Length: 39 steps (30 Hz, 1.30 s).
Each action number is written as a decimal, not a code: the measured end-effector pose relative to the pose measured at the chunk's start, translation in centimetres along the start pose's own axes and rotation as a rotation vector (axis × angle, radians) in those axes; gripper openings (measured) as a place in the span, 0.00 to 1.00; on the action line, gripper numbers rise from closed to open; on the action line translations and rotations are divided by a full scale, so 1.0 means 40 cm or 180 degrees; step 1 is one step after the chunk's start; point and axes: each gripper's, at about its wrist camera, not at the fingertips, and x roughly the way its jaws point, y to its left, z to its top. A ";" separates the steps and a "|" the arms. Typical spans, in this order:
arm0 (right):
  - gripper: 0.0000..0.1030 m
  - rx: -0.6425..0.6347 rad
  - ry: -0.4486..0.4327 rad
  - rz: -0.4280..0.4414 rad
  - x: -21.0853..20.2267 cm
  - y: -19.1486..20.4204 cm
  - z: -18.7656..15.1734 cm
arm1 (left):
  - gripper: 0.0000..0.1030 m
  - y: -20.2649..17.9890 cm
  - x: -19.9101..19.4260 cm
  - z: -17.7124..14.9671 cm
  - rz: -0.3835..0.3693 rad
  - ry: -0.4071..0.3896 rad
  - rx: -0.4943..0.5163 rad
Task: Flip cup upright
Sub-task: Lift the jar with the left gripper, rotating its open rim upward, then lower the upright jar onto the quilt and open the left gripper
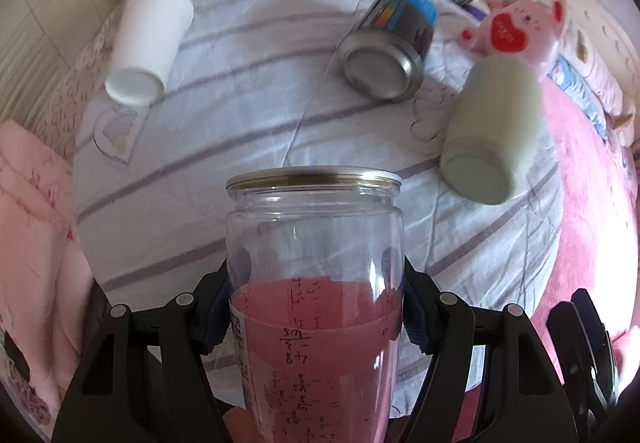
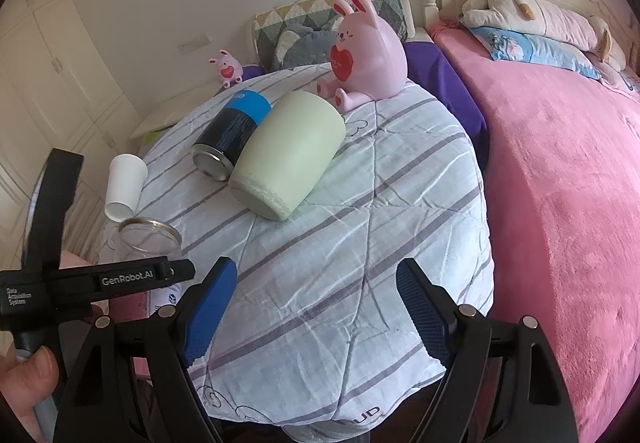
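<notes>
Clear jar (image 1: 314, 243) between left gripper (image 1: 316, 307) jaws, clamped (pink label), right gripper (image 2: 316, 307) wide apart, holding nothing

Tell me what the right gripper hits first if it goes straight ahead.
Probably the pale green cup lying on its side; the open right gripper points across bare striped quilt toward it, though depth is uncertain.

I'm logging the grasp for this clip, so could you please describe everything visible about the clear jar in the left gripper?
The clear jar looks like transparent glass or plastic, with a gold-toned metal rim at its open mouth and a printed label on one side. Pink paper with handwriting shows through its lower half. The left gripper clamps it at mid-body, both blue pads pressed against its sides, mouth pointing away from the camera. In the right wrist view it sits mouth-up at the edge of the striped quilt.
</notes>
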 end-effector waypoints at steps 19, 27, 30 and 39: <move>0.81 -0.0060 -0.0043 -0.0107 -0.077 0.056 -0.070 | 0.69 0.076 -0.108 -0.112 0.0397 -0.2546 0.0550; 0.81 -0.0084 -0.0065 -0.0232 -0.115 0.107 -0.112 | 0.69 0.097 -0.094 -0.189 0.0256 -0.2797 0.0784; 0.81 -0.0071 -0.0074 -0.0268 -0.127 0.130 -0.131 | 0.69 0.110 -0.099 -0.208 0.0202 -0.2831 0.0820; 0.81 -0.0100 -0.0137 -0.0387 -0.165 0.190 -0.159 | 0.77 0.141 -0.109 -0.237 0.0078 -0.2768 0.0917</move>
